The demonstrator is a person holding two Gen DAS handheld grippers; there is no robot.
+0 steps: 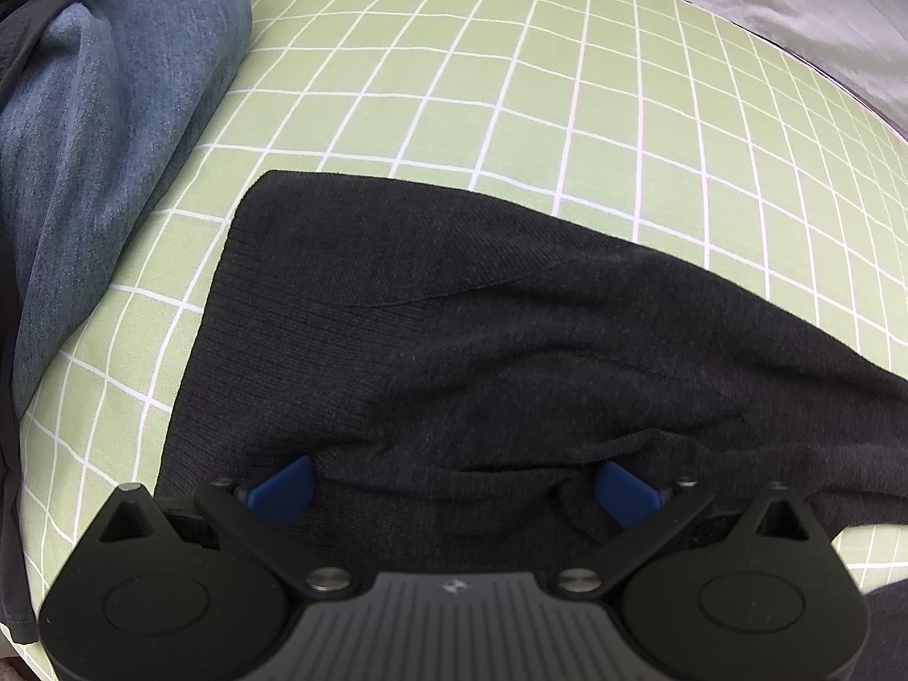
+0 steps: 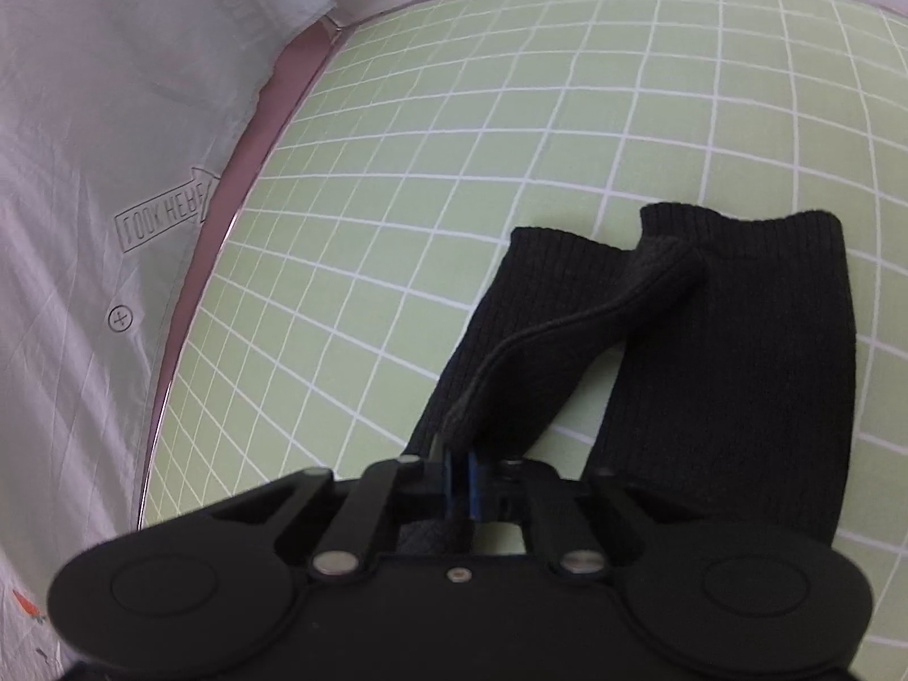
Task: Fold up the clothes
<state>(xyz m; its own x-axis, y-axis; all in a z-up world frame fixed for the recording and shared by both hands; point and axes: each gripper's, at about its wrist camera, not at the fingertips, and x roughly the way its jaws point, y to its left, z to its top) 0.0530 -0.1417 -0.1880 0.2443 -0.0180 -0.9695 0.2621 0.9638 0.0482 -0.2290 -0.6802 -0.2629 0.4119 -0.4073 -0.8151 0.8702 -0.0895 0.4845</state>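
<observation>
— Since both grippers sit at the near edge of the dark knit sweater [image 1: 511, 340], which one has the cloth?

— As far as I can judge, only the right gripper [image 2: 462, 482]; its blue pads are pressed together on a raised ridge of the knit, and that ridge runs up and away from the jaws toward the two ribbed cuffs [image 2: 738, 244]; the left gripper [image 1: 454, 488] is spread wide, its blue fingers [image 1: 284, 488] resting on or just above the fabric with a low wrinkle between them; whether they touch it, I cannot tell.

— Where does the garment lie?

— Flat on the green checked bedsheet [image 1: 511, 85]; in the left view its body stretches ahead of the tool and off to the right, with a ribbed edge on the left side; in the right view the two sleeves lie side by side, long axes pointing away from the gripper, cuffs at the far end.

— So what does the coming move turn on?

— That long axis, I think; the pinched strip lies in line with the sleeves, so a pull along it would carry cloth lengthwise, while a pull across would lay it sideways; which fold is in hand, the pictures do not settle.

— Anything nearby to mind?

— A blue garment [image 1: 113, 142] heaped to the left, just beside the sweater's ribbed edge; a pale printed quilt [image 2: 85, 198] lies along the left of the sheet in the right view.
</observation>
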